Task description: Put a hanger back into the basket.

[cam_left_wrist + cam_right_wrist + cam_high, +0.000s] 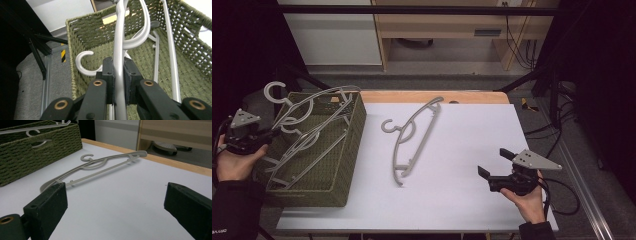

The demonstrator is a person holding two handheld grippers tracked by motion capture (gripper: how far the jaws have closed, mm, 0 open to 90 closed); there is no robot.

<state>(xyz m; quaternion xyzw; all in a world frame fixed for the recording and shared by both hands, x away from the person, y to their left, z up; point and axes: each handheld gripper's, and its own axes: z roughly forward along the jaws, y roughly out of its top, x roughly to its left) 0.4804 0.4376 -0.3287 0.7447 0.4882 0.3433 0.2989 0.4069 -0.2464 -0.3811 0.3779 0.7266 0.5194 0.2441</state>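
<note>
A green woven basket (356,131) stands at the table's left, with grey plastic hangers (305,137) lying across and inside it. At the basket's left side, my left gripper (267,134) is shut on the bar of one grey hanger (119,45). In the left gripper view its pads (110,75) press the bar from both sides over the basket (85,32). Another grey hanger (428,130) lies flat on the white table top. My right gripper (495,162) stands open near the front right, apart from that hanger (120,156), with nothing between its jaws (116,192).
A wooden strip (432,96) runs along the table's far edge. Beyond it are the floor, cabinets and cables. Dark frame bars (40,57) stand left of the basket. The basket (37,155) sits far left in the right gripper view.
</note>
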